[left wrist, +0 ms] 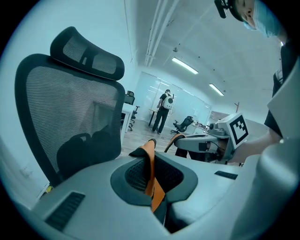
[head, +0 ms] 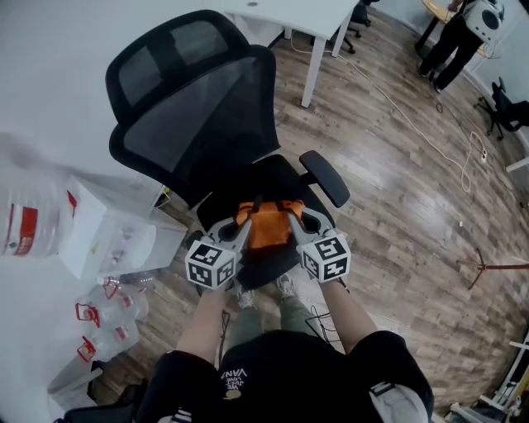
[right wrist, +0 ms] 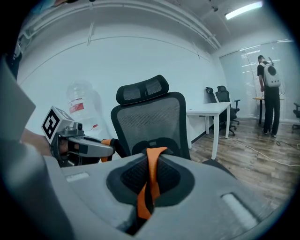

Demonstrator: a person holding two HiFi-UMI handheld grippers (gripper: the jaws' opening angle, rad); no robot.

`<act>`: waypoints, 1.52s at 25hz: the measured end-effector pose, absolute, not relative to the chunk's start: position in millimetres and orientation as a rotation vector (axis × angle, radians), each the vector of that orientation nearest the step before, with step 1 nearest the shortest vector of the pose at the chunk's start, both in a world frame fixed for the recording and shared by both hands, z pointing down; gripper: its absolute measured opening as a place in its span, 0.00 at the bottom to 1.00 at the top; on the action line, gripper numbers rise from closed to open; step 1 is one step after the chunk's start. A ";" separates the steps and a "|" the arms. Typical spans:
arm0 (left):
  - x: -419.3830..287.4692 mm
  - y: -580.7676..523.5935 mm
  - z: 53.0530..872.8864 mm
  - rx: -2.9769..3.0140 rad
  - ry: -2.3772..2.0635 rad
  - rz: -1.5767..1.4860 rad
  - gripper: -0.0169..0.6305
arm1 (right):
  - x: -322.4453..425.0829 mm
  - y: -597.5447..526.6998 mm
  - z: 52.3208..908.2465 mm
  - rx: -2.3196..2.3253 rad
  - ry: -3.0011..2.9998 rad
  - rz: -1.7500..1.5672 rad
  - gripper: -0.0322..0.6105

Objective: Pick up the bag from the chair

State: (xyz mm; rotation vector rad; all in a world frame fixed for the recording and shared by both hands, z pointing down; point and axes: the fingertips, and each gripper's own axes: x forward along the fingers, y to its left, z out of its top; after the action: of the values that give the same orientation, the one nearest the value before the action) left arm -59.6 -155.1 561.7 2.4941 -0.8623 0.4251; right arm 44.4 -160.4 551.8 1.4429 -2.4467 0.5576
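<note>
The brown wood-plank floor (head: 397, 190) carries a black mesh-backed office chair (head: 207, 124) near the wall, with a white desk (head: 310, 16) standing behind it. A thin white cable (head: 413, 124) snakes across the boards to the right. Clear plastic water jugs (head: 107, 318) lie on the left beside a white box-shaped cabinet (head: 107, 231).
</note>
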 end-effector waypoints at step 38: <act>-49.7 -153.7 408.8 2.759 -0.815 0.229 0.06 | 48.2 -141.5 402.3 1.615 -2.559 0.341 0.07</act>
State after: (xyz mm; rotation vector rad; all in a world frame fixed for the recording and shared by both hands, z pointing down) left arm -49.7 -153.7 408.8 2.7592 -0.8146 0.2293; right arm 48.2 -141.5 402.3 1.6152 -2.5594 0.3408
